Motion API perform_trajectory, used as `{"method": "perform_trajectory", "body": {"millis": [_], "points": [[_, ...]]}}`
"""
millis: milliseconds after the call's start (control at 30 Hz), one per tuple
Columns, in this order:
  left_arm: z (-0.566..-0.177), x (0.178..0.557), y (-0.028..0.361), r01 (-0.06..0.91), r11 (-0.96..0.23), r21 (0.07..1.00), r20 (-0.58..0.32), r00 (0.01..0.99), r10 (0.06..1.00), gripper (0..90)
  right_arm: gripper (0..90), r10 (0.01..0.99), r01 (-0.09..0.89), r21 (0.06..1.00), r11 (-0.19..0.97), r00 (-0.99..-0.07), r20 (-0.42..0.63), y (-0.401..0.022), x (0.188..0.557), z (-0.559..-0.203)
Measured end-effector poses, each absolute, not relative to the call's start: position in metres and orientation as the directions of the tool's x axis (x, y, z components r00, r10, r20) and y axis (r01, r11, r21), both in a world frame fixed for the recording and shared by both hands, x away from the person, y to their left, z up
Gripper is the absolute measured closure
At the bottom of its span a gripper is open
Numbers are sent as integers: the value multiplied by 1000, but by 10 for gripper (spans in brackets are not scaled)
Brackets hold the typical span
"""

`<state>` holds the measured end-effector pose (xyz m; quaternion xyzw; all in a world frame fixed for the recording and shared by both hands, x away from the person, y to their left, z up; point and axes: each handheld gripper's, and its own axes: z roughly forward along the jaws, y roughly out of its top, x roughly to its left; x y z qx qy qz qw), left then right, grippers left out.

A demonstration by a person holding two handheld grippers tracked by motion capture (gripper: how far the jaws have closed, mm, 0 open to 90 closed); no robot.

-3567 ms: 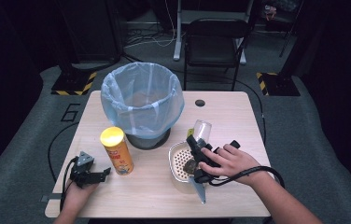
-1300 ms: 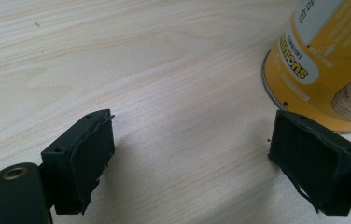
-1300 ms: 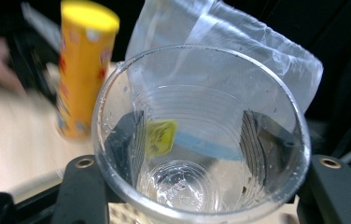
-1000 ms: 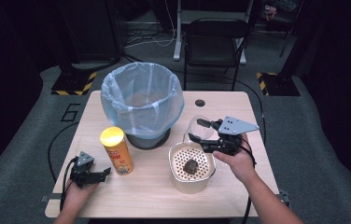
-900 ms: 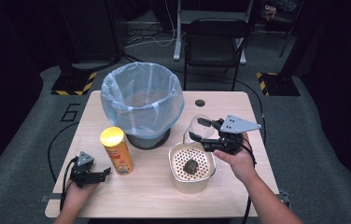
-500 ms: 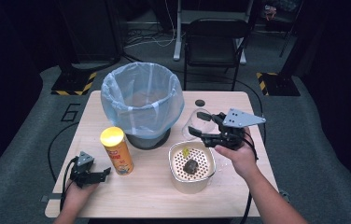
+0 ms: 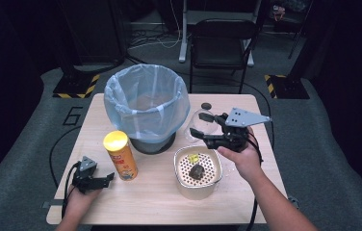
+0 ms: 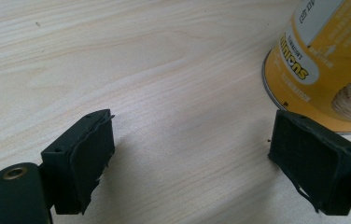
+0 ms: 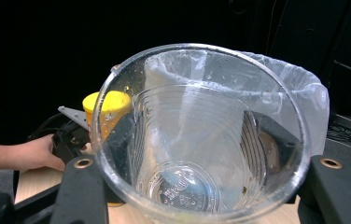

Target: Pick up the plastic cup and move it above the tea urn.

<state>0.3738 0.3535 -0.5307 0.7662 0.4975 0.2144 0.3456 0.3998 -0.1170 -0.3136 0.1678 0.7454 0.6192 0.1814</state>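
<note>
Right gripper view: cup carried toward the bin

Clear plastic cup [image 9: 199, 135] at frame centre, clamped between right gripper [image 9: 197, 140] pads, tipped toward lined bin [image 7: 145, 103] at centre left. Probably mid-carry; next calls for reaching over the rim, then letting go. Left gripper [image 8: 211, 158] spread, empty, beside yellow can [image 8: 325, 65].

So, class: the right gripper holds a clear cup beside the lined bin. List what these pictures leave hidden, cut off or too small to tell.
- Bin contents: high view, blurred behind the bag's blue film.
- Yellow canister: left gripper view, top cut off by the frame edge.
- Dark lump in the strainer bowl: high view, too small to identify.
- Small dark object on the table: high view, too small.
- Right gripper pads: right gripper view, blurred through the clear cup.
</note>
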Motion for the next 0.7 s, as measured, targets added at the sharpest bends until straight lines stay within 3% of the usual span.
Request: {"method": "perform_trajectory", "body": {"millis": [700], "points": [[-531, 374, 353, 608, -275, 745, -5, 418, 908, 125, 391, 544, -27, 979, 202, -828, -135, -70, 434, -246]]}}
